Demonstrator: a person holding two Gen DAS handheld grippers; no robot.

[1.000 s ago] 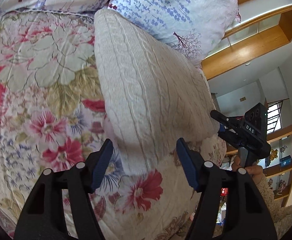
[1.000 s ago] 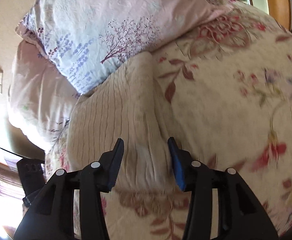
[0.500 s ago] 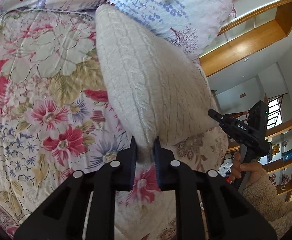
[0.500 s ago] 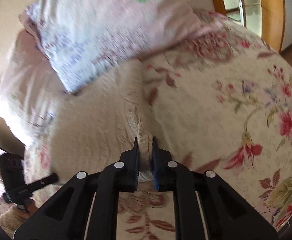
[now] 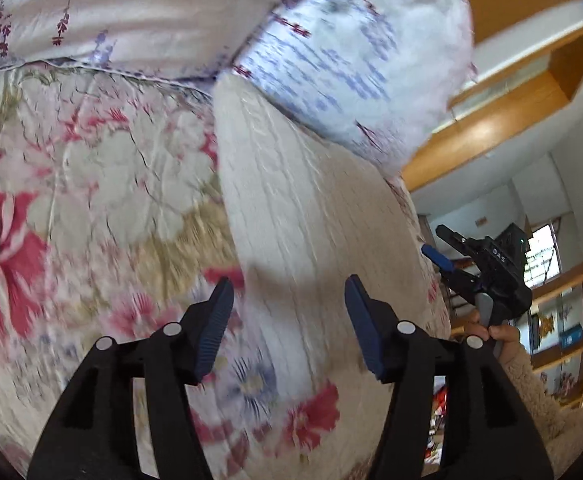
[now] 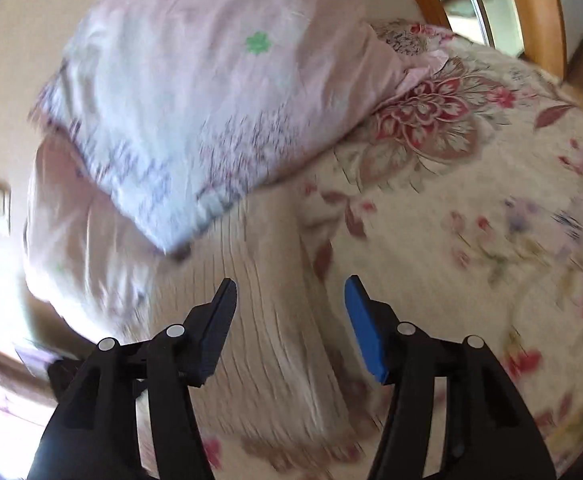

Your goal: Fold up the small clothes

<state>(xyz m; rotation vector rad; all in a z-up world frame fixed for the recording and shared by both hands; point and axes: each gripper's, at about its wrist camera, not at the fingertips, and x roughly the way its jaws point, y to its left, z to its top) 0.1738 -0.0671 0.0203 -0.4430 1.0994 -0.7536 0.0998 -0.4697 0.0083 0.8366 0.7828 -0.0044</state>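
On the bed, a cream cable-knit garment (image 5: 307,216) lies folded into a long band over the floral quilt (image 5: 91,184), its far end tucked against a pillow printed with purple sprigs (image 5: 355,52). A second, pale pink pillow (image 5: 131,12) sits beside it at the head of the bed. The left gripper (image 5: 289,308) hangs over the near end of the knit with its jaws opening — the fabric shows in the gap below them, but neither pad presses on it. The right gripper (image 6: 290,308) is above the opposite edge of the same garment (image 6: 267,312), its jaws also opening and gripping nothing. In the left wrist view the right gripper (image 5: 443,250) appears past the knit's far side, held by a hand (image 5: 491,332) in a fuzzy beige sleeve (image 5: 539,400). Both views are smeared by motion blur.
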